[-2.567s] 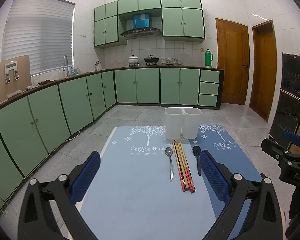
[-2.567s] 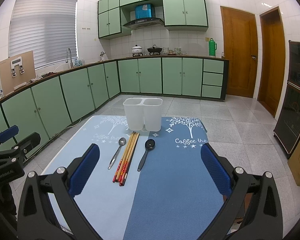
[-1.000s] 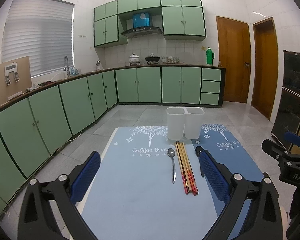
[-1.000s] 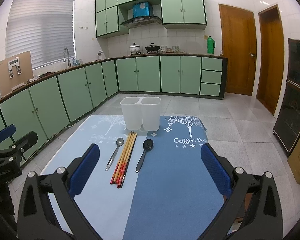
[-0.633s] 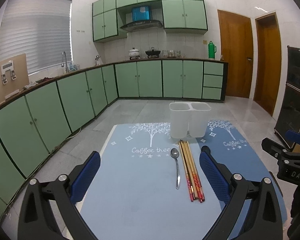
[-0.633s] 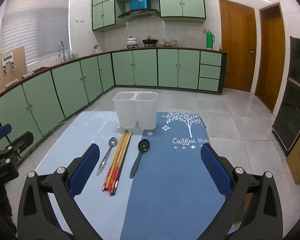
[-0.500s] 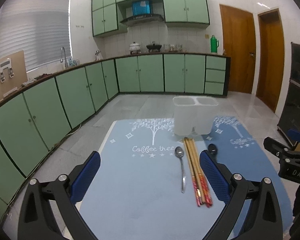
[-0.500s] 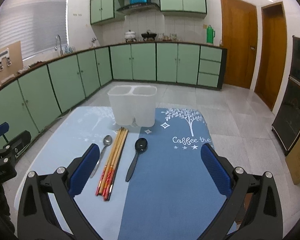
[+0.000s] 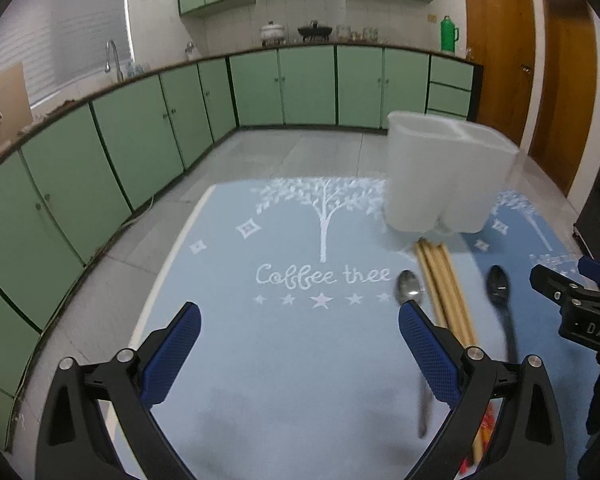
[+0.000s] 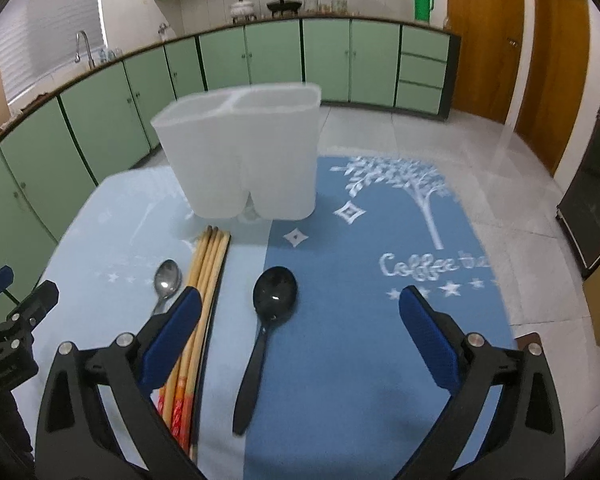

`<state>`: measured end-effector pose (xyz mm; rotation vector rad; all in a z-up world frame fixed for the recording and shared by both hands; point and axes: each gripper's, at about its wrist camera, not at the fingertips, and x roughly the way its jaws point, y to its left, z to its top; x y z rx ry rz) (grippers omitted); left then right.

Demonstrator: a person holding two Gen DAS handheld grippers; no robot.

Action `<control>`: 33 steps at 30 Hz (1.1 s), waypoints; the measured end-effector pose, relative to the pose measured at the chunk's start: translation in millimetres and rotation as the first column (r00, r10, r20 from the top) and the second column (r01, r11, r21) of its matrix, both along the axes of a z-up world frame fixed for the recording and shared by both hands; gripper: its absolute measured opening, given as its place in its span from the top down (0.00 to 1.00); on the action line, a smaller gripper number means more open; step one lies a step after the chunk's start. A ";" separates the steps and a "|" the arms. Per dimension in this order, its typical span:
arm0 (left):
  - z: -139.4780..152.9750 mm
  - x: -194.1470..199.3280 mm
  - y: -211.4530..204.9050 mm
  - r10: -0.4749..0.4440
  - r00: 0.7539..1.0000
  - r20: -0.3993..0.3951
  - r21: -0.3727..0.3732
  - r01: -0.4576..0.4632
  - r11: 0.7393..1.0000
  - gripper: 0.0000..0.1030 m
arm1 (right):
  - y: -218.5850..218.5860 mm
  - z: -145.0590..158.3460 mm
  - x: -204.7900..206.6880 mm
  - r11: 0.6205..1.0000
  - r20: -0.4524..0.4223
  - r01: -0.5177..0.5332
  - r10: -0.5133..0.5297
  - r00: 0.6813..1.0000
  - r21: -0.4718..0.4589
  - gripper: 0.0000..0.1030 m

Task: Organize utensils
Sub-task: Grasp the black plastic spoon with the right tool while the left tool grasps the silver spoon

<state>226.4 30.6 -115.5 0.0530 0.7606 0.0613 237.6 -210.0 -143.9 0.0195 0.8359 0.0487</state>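
Left wrist view: left gripper (image 9: 300, 340), black frame w/ blue textured pads, jaws spread wide, nothing between them, over bare pale-blue table mat (image 9: 260, 360) printed w/ white tree & "Coffee tree". Mat's left edge ran from 9 to 11 o'clock, grey tiled floor (image 9: 172, 208) beyond; plenty of free mat at centre. White translucent two-compartment plastic holder (image 9: 448, 176) stood upright at 1 o'clock. Bundle of long wooden chopsticks (image 9: 444, 280) lay just below it; shiny metal spoon (image 9: 409, 286) just left of bundle, glossy black plastic spoon (image 9: 500, 292) to its right, apart.

Right wrist view: right gripper (image 10: 300, 332) likewise wide open, empty, w/ black spoon handle between its pads. Holder at 12 o'clock, both compartments looked empty. Chopsticks and metal spoon at 9–10 o'clock, partly behind left pad. Darker blue mat half (image 10: 360, 280) open toward 3 o'clock, edge nr floor.
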 end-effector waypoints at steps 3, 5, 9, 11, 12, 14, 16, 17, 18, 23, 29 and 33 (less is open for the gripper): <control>-11.4 12.5 4.1 0.004 1.000 -0.020 0.002 -0.004 1.000 0.06 | 5.1 -15.3 18.1 1.000 -0.037 0.000 0.000 0.999 -0.003 0.13; -17.3 18.2 6.0 0.002 1.000 -0.031 -0.002 -0.002 1.000 0.06 | 6.0 -24.1 25.6 1.000 -0.065 0.010 -0.010 0.998 0.001 0.18; -26.9 24.9 4.4 -0.011 0.999 -0.047 -0.006 0.010 1.000 0.06 | 5.1 -38.9 38.2 0.999 -0.107 0.042 -0.040 0.993 0.017 0.21; -29.2 24.1 2.9 -0.019 0.998 -0.056 -0.004 0.019 1.000 0.06 | 4.8 -42.9 40.7 0.998 -0.122 0.047 -0.043 0.992 0.030 0.25; -30.0 24.3 2.3 -0.022 0.998 -0.059 -0.004 0.022 1.000 0.06 | 5.1 -45.2 42.8 0.998 -0.133 0.047 -0.041 0.990 0.045 0.30; -31.8 27.0 -0.4 -0.029 0.998 -0.062 -0.009 0.029 1.000 0.06 | 6.6 -48.0 44.5 0.998 -0.138 0.051 -0.044 0.990 0.048 0.35; -31.7 29.6 -3.4 -0.040 0.997 -0.064 -0.017 0.039 0.999 0.06 | 9.8 -47.9 45.1 0.998 -0.133 0.044 -0.038 0.990 0.043 0.44; -31.3 30.7 -5.6 -0.045 0.997 -0.066 -0.019 0.044 0.999 0.06 | 11.6 -47.9 46.1 0.998 -0.132 0.041 -0.034 0.991 0.050 0.53; -31.8 32.8 -8.9 -0.055 0.996 -0.069 -0.022 0.053 0.998 0.06 | 11.3 -47.2 45.6 0.997 -0.130 0.036 -0.028 0.991 0.065 0.63; -33.2 43.8 -28.5 -0.097 0.992 -0.075 -0.043 0.094 0.995 0.06 | 9.1 -44.8 46.6 0.997 -0.129 0.007 0.004 0.992 0.082 0.67; -42.5 61.8 -50.9 -0.119 0.988 -0.100 -0.027 0.117 0.993 0.06 | -8.7 -44.0 45.8 0.998 -0.126 0.008 0.001 0.992 0.066 0.67; -51.8 70.9 -60.5 -0.119 0.985 -0.128 -0.004 0.119 0.993 0.06 | -17.9 -44.3 46.1 0.997 -0.122 0.007 0.002 0.993 0.077 0.67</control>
